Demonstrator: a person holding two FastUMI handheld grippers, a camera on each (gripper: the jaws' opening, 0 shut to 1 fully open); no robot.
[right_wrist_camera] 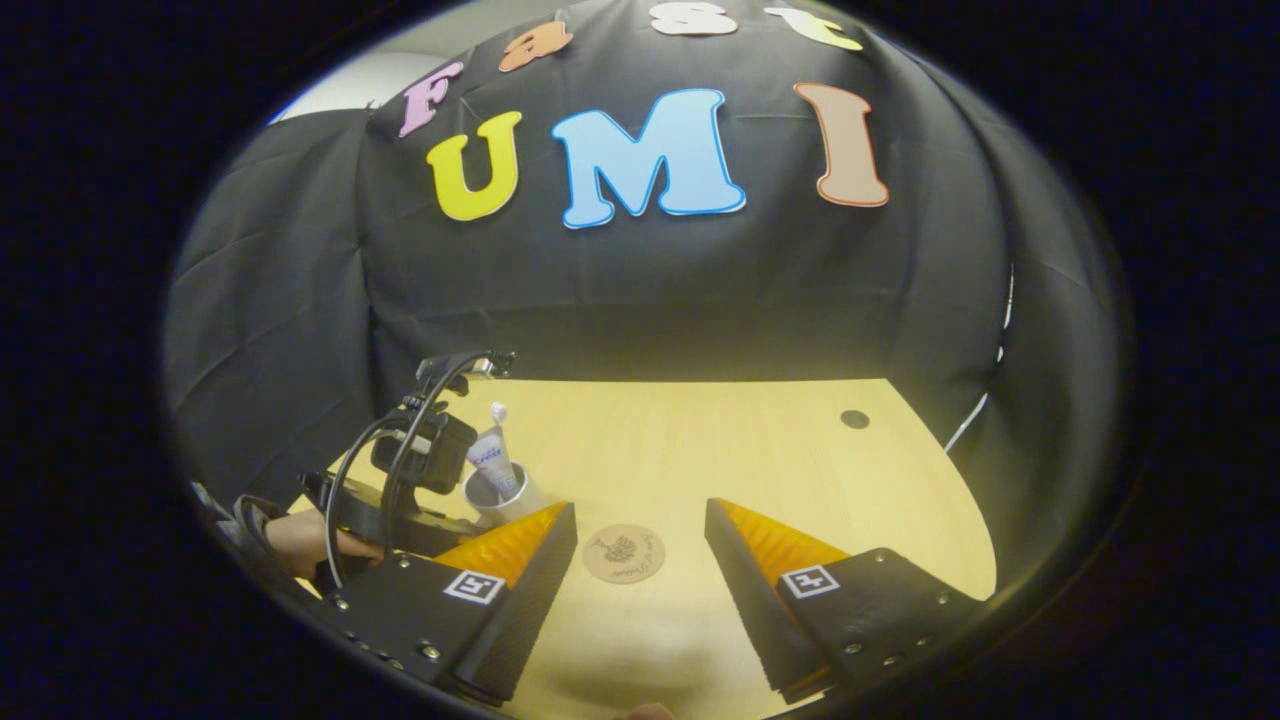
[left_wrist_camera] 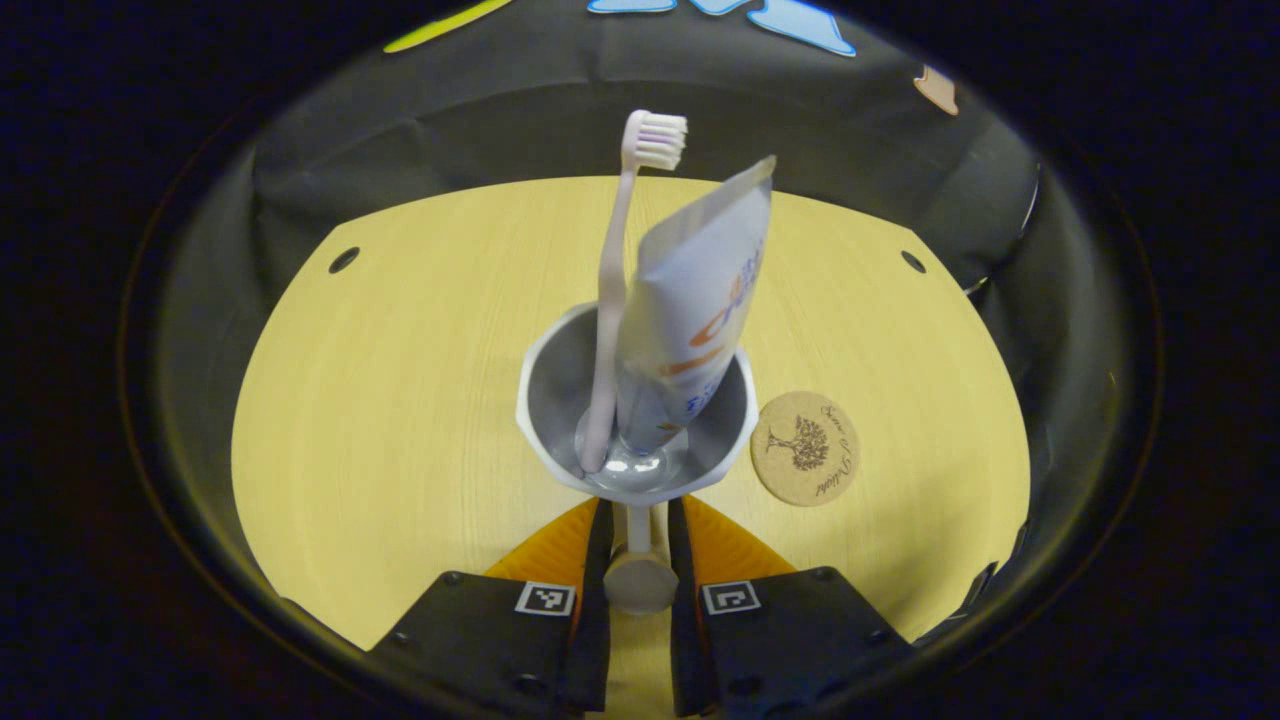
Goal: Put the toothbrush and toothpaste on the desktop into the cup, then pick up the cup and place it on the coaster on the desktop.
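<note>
wall: black cloth [right_wrist_camera: 640, 290] | desktop: pale wood [right_wrist_camera: 700, 440], round holes [right_wrist_camera: 854, 419]

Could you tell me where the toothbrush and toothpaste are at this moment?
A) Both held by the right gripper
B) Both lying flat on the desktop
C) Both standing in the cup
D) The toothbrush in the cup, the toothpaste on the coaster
C: the toothbrush and toothpaste both stand inside the cup, whose handle the left gripper clamps, beside the coaster.
</note>
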